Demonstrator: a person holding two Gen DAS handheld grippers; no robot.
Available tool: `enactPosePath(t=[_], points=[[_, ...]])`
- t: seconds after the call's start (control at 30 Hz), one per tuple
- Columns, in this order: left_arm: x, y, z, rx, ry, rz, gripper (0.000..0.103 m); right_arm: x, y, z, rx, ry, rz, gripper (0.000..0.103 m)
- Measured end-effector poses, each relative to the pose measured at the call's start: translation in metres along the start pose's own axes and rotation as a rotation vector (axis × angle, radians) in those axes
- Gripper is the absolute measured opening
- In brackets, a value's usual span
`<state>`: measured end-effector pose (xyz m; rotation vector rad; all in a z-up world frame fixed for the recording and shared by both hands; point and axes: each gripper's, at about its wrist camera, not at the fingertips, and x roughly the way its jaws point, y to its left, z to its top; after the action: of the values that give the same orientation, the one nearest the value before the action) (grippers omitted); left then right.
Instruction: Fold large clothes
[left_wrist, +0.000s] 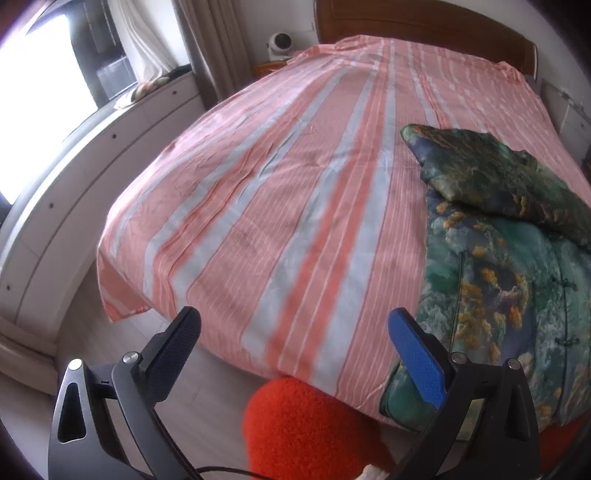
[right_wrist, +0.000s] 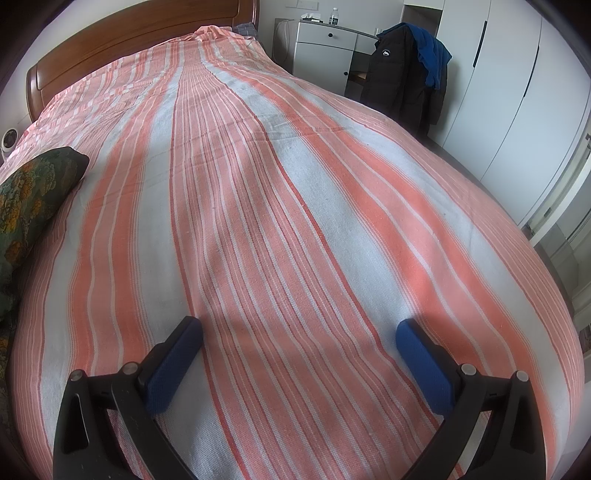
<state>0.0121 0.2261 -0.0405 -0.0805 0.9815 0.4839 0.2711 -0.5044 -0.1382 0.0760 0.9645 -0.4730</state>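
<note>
Jacket (left_wrist: 509, 258) right of open left claw (left_wrist: 293, 347)

Left gripper (left_wrist: 293, 330): jaws spread wide, nothing between them. Two fingers (left_wrist: 415, 360) with blue textured pads, mounted on black linkage arms with silver pivot pins. Held raised and angled forward and downward.

Right gripper (right_wrist: 299, 341): jaws spread wide, nothing between them. Two fingers (right_wrist: 173, 363) with blue textured pads, on the same black linkage with silver pivot pins. Held low, pointing forward, roughly level.

Person's hands and arms: outside both wrist views.
</note>
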Motion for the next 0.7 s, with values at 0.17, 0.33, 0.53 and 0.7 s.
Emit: enactPosePath(t=[0.17,0.33,0.53,0.7], points=[[-0.006,-0.012,0.002,0.031,-0.002,-0.021,0.101,0.000,0.000,0.000,0.000,0.000,0.000,0.103],[-0.023,-0.011,0.012,0.010,-0.030,-0.064,0.101,0.000,0.000,0.000,0.000,0.000,0.000,0.103],[-0.052,-0.020,0.027,-0.014,-0.098,-0.173,0.102,0.000,0.000,0.000,0.000,0.000,0.000,0.103],[-0.033,-0.042,0.016,0.033,-0.082,-0.153,0.102,0.000,0.000,0.000,0.000,0.000,0.000,0.103]])
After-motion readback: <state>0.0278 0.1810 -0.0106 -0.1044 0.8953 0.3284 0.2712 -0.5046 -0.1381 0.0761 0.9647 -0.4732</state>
